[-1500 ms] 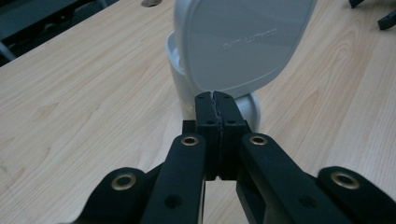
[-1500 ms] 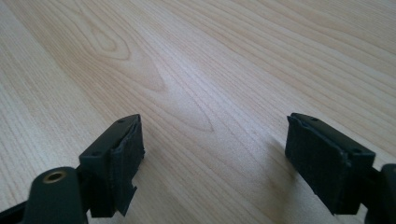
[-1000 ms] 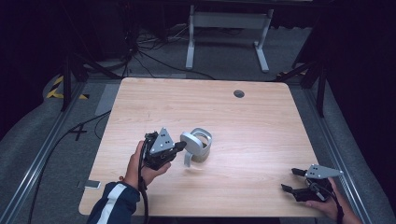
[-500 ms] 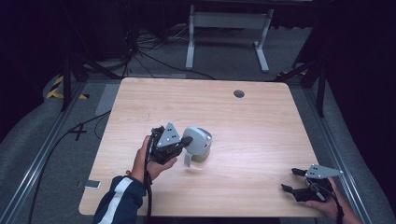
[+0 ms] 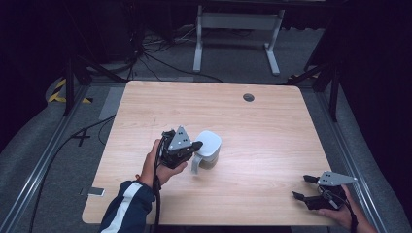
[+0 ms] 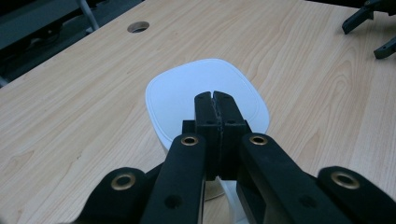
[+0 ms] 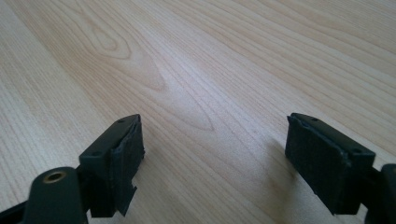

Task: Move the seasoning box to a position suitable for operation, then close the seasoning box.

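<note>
1. The wooden table [image 5: 272, 126] is the biggest thing I see, pale and bare. I use the white mug [image 5: 209, 145] as my landmark; it stands a little left of the table's middle, upside down, its flat base facing up.

2. There is wide open tabletop beyond the mug and to its right. A small round cable hole [image 5: 248, 97] lies well beyond the mug, towards the far edge. The near edge is the closest drop, and below the table are dark floor and cables.

3. The mug has a handle [image 5: 196, 164] that sticks out on its near-left side. I judge the mug to be hard and rigid, probably ceramic, moderately heavy for its size, smooth and slippery, and likely to chip or break if it drops. The handle, or the wall just above it, looks like the surest place to grip.

4. My left gripper [image 5: 194, 145] is at the mug's left side, touching it. In the left gripper view its jaws are pressed together over the mug's base; whether they pinch the handle beneath, I cannot tell.

5. My right gripper [image 5: 303, 187] rests well to the mug's right, near the table's near-right corner. Its jaws are spread wide over bare wood, holding nothing.
</note>
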The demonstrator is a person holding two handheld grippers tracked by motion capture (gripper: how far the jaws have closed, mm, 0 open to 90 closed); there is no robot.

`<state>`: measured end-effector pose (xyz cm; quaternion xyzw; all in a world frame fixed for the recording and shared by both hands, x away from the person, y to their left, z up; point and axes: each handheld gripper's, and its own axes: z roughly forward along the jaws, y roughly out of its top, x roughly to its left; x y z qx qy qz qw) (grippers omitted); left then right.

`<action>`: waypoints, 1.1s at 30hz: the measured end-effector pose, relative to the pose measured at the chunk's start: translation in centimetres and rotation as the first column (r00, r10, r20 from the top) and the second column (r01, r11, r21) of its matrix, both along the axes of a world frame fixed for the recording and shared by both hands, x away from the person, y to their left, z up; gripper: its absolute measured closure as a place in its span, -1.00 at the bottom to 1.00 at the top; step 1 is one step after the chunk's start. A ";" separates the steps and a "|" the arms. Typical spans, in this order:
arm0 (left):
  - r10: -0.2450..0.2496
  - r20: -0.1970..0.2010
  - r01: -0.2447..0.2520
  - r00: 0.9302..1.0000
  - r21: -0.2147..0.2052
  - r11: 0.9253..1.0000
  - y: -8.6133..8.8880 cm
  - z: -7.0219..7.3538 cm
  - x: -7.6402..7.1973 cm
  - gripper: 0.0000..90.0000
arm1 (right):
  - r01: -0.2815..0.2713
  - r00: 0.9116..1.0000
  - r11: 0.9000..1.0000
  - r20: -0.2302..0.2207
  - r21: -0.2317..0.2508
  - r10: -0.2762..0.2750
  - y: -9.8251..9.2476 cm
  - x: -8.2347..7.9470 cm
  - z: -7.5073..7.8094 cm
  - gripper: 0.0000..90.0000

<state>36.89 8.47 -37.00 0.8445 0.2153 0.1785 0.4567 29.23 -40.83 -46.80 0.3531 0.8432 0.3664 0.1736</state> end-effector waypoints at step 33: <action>0.124 -0.030 -0.116 0.992 0.186 0.976 9.8 -3.2 -3.2 -0.10 | 0.002 1.000 1.000 -0.002 -0.001 -0.002 0.1 0.1 0.0 -0.58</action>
